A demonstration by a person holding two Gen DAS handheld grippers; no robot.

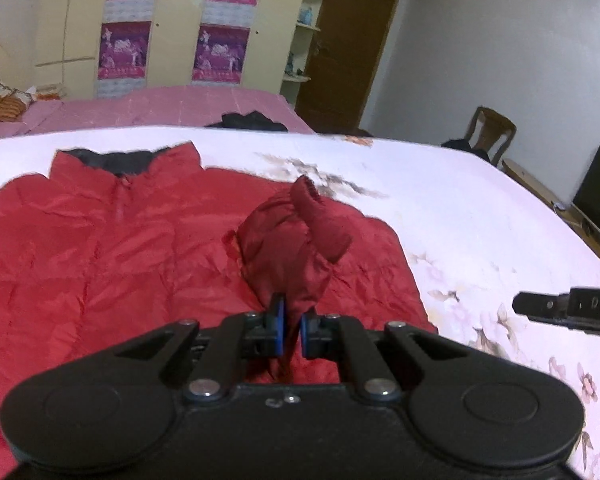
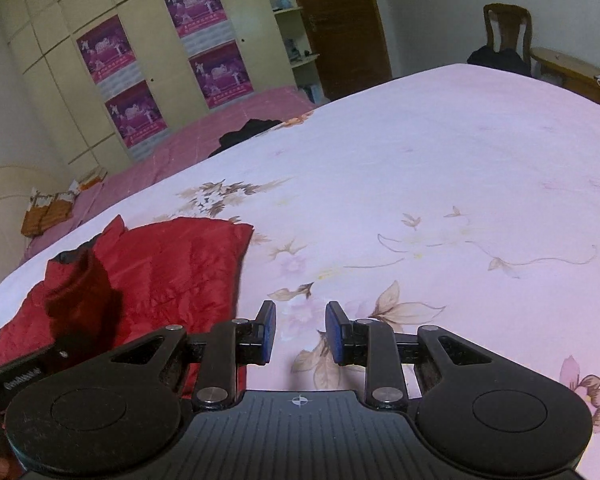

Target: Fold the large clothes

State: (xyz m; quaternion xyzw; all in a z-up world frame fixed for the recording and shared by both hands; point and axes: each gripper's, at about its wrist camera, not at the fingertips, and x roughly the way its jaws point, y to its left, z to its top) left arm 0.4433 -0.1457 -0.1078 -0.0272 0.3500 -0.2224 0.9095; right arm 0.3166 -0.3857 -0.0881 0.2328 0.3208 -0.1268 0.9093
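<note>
Jacket, red, lies flat on the floral bedsheet, long axis running toward the wardrobe, collar at the far end. Left gripper is clamped on a raised sleeve, cuff pointing up. Right wrist view alone shows the right gripper spread wide above bare sheet, beside the jacket.

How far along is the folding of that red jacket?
Early on. Done: the red jacket lies spread front-up on the floral bedsheet. In hand: the left gripper has its jaws pinched on the sleeve, lifted over the body. The right gripper is open and empty. Left: all the folds.
</note>
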